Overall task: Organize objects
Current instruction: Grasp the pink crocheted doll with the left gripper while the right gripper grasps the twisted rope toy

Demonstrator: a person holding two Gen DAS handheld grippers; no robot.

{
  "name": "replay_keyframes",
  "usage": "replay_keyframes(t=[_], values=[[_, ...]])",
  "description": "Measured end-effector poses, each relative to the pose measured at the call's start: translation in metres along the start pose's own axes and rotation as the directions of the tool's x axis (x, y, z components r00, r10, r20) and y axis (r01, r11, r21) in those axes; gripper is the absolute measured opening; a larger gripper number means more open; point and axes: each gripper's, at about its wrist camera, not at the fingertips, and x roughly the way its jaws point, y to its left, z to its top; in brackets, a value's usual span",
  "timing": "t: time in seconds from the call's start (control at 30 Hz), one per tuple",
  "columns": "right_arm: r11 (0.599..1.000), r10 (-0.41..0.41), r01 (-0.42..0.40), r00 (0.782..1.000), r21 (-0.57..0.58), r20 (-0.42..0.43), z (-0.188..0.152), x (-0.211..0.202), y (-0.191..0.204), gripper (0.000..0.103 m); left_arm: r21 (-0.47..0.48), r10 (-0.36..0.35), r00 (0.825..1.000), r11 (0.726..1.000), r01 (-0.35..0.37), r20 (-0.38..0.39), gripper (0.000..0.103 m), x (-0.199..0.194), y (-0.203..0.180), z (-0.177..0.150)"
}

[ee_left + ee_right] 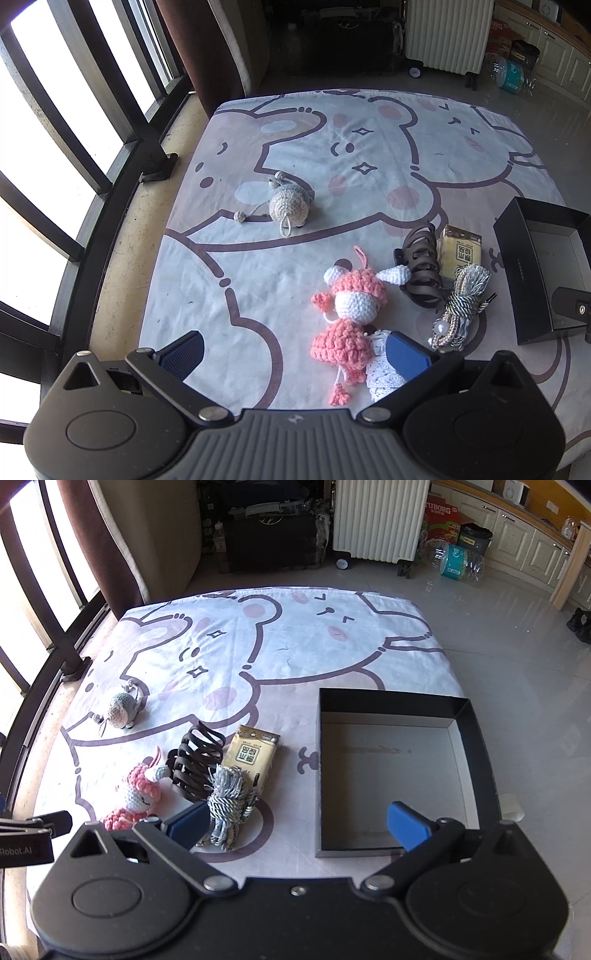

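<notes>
Crocheted pink doll sits by my left gripper, jaws apart; next I clamp it for the black box.

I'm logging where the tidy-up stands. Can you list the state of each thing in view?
black box: open, empty.
pink crochet doll: lying on the cloth, outside the box.
grey crochet mouse: alone on the cloth, far from the rest.
brown hair claw: lying beside the yellow packet.
tasselled cord bundle: coiled, resting partly on the packet.
left hand-held gripper: open, holding nothing.
right hand-held gripper: open, holding nothing.
</notes>
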Motion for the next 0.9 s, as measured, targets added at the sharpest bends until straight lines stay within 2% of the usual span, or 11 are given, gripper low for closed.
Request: replay_keyframes(t=[0.2, 0.63, 0.8, 0.9], values=[[1.0, 0.018, -0.018, 1.0, 0.008, -0.017, 0.004, 0.014, 0.004, 0.103, -0.018, -0.008, 1.0, 1.0, 0.008, -0.01, 0.103, 0.012, 0.007, 0.001], [0.998, 0.057, -0.055, 0.996, 0.022, -0.071, 0.011, 0.045, 0.016, 0.103, -0.047, -0.08, 0.996, 0.996, 0.079, -0.026, 0.103, 0.038, 0.014, 0.003], [0.994, 0.091, -0.085, 0.991, 0.064, -0.094, 0.014, 0.055, 0.02, 0.103, -0.066, -0.096, 0.995, 0.993, 0.093, -0.039, 0.101, 0.049, 0.017, 0.006], [0.989, 0.123, -0.112, 0.987, 0.097, -0.108, 0.014, 0.061, 0.022, 0.097, -0.085, -0.119, 0.992, 0.99, 0.115, -0.042, 0.097, 0.055, 0.02, 0.008]])
